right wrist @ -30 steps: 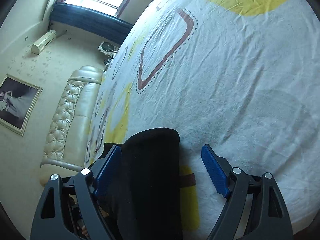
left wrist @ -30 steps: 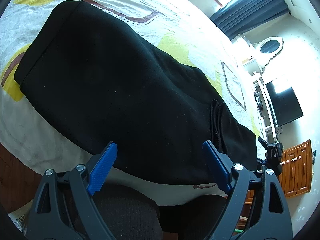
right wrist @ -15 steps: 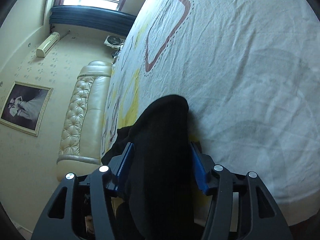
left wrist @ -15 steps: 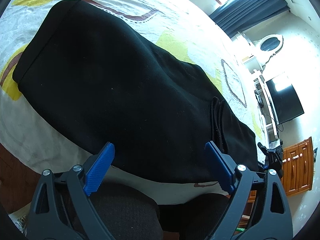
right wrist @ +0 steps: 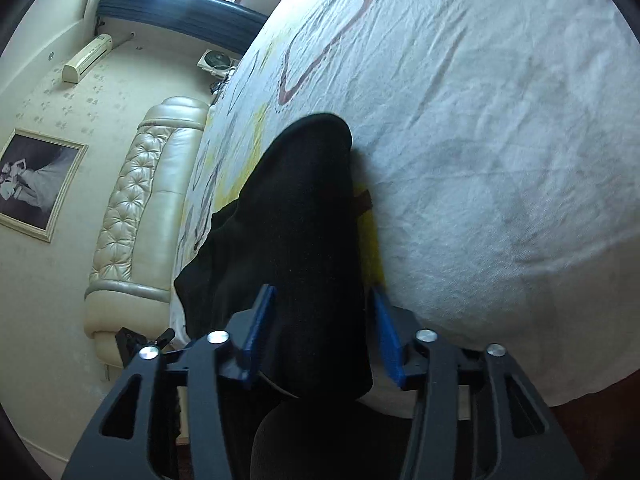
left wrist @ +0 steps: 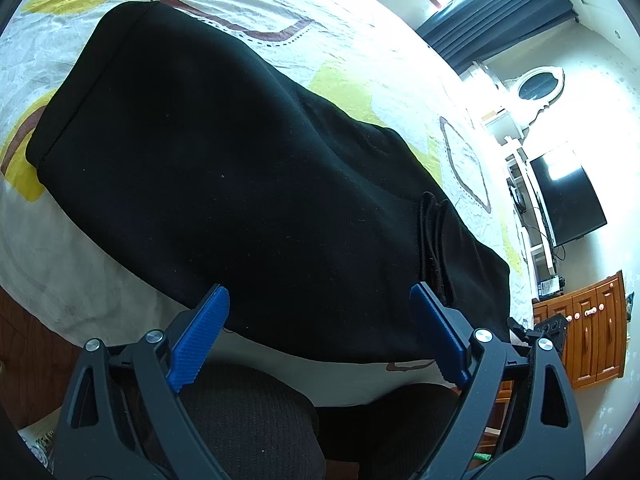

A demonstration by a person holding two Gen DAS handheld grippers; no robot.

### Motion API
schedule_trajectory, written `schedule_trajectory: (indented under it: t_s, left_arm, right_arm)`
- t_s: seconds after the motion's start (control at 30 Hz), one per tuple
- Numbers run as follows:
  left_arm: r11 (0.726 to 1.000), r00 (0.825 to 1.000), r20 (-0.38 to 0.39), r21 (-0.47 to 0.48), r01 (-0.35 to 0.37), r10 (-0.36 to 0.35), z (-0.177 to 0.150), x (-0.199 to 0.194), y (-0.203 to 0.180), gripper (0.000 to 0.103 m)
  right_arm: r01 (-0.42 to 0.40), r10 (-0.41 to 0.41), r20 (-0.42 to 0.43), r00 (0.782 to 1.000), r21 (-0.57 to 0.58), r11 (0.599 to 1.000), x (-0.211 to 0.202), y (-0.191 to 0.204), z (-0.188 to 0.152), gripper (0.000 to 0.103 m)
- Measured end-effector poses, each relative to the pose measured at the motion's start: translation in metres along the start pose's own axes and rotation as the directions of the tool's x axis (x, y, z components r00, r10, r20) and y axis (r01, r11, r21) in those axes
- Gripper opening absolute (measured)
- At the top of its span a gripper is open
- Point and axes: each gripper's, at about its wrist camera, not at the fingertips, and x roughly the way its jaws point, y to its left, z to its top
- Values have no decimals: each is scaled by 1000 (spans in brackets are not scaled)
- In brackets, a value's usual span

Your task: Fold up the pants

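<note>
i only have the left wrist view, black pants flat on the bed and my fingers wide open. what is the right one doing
Observer: The right hand-held gripper has its blue fingers closed in on one end of the black pants.
Operator: is that end lying flat
Observer: No, it rises off the bed sheet as a raised hump in front of the gripper.
Operator: anything ahead of it
Observer: Only bare, wrinkled sheet to its right; a cream tufted headboard stands at the left.
Operator: and my side
Observer: The left hand-held gripper is open and holds nothing.
</note>
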Motion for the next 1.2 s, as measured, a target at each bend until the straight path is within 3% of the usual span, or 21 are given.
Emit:
schedule_trajectory:
  t_s: [0.03, 0.1, 0.27, 0.4, 0.47, 0.53, 0.57, 0.63, 0.7, 0.73, 0.77, 0.8, 0.83, 0.97, 1.07, 1.17, 1.2]
  left_arm:
    - [1000, 1000, 8, 4, 6, -6, 1, -3, 0, 91]
    - [999, 999, 37, 26, 18, -19, 6, -15, 0, 91]
    - [997, 986, 160, 73, 37, -48, 35, -58, 19, 91]
    - [998, 972, 234, -42, 35, -24, 51, -84, 75, 91]
    - [993, 972, 236, -112, 37, -9, 54, -88, 105, 91]
    - [983, 974, 225, -176, 52, -12, 52, -87, 132, 91]
    - [978, 975, 220, -200, 64, -19, 51, -86, 143, 91]
    - [972, 978, 207, -222, 80, -33, 49, -81, 157, 91]
    - [974, 981, 186, -208, 90, -51, 51, -76, 167, 91]
    - [976, 983, 172, -198, 94, -60, 52, -71, 170, 91]
    - [976, 984, 163, -192, 104, -72, 55, -68, 173, 91]
    - [974, 984, 156, -191, 118, -89, 56, -64, 175, 91]
    - [973, 984, 150, -193, 129, -100, 57, -59, 175, 91]
    - [964, 978, 165, -208, 164, -131, 65, -52, 183, 91]
    - [952, 971, 178, -233, 197, -158, 73, -52, 192, 91]
    - [952, 970, 177, -223, 208, -170, 78, -58, 197, 91]
    - [952, 969, 159, -211, 220, -189, 79, -56, 199, 91]
  right_arm:
    - [36, -35, 48, 998, -20, 999, -7, 7, 1, 78]
    - [100, -93, 121, 988, -55, 993, -18, 24, 2, 81]
    - [219, -202, 190, 961, -74, 973, -11, 58, 2, 84]
    - [314, -286, 256, 924, -75, 947, -1, 74, -4, 85]
    - [323, -281, 298, 912, -104, 940, 1, 84, -8, 85]
    - [386, -311, 375, 873, -144, 911, -5, 99, -15, 85]
    - [418, -315, 436, 843, -162, 894, -12, 112, -18, 85]
    - [458, -258, 596, 761, -211, 864, -35, 141, -29, 91]
    - [506, -196, 732, 653, -229, 832, -50, 161, -39, 95]
    - [525, -203, 746, 635, -223, 822, -51, 163, -38, 96]
    - [505, -203, 718, 666, -233, 831, -47, 160, -32, 96]
    - [452, -186, 664, 724, -254, 855, -42, 153, -24, 96]
    - [397, -168, 620, 766, -251, 883, -37, 144, -20, 96]
    - [411, -223, 612, 759, -184, 893, -28, 130, -18, 96]
    - [469, -214, 637, 740, -262, 843, -25, 143, -24, 96]
    - [494, -193, 638, 746, -335, 802, -18, 154, -33, 96]
    - [482, -182, 622, 762, -355, 801, -16, 155, -34, 96]
